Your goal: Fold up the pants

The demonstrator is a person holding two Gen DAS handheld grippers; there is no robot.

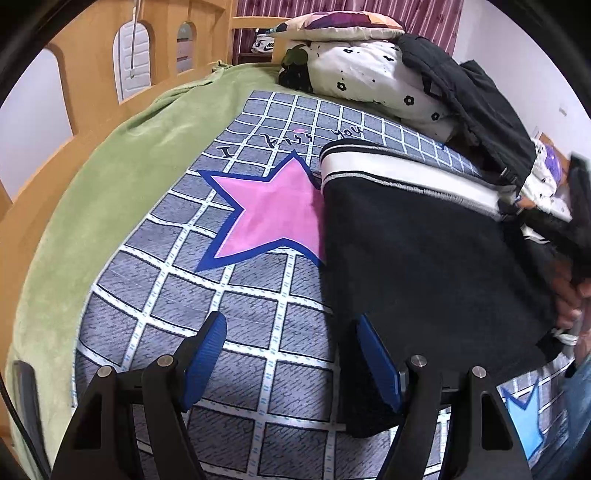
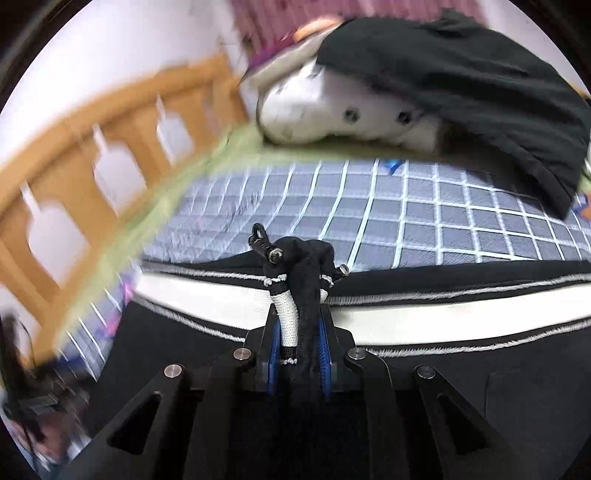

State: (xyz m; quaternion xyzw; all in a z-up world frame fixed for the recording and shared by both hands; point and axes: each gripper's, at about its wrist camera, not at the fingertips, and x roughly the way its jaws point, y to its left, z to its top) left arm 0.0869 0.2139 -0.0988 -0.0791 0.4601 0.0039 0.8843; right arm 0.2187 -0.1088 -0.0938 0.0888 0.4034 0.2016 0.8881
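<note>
The black pants (image 1: 428, 266) with a white side stripe (image 1: 399, 168) lie folded on the grey checked bed sheet (image 1: 236, 295), right of a pink star. My left gripper (image 1: 291, 354) is open and empty, its right finger at the pants' near left edge. My right gripper (image 2: 297, 354) is shut on a bunched part of the pants (image 2: 306, 280) with white trim and a drawstring, held just above the pants' white stripe (image 2: 424, 314). The right gripper also shows blurred at the right edge of the left wrist view (image 1: 576, 229).
A green blanket (image 1: 122, 177) covers the bed's left side along a wooden rail (image 1: 92, 66). A floral white pillow (image 1: 373, 74), a patterned cushion (image 1: 332, 24) and a black garment (image 1: 476, 103) are piled at the head of the bed.
</note>
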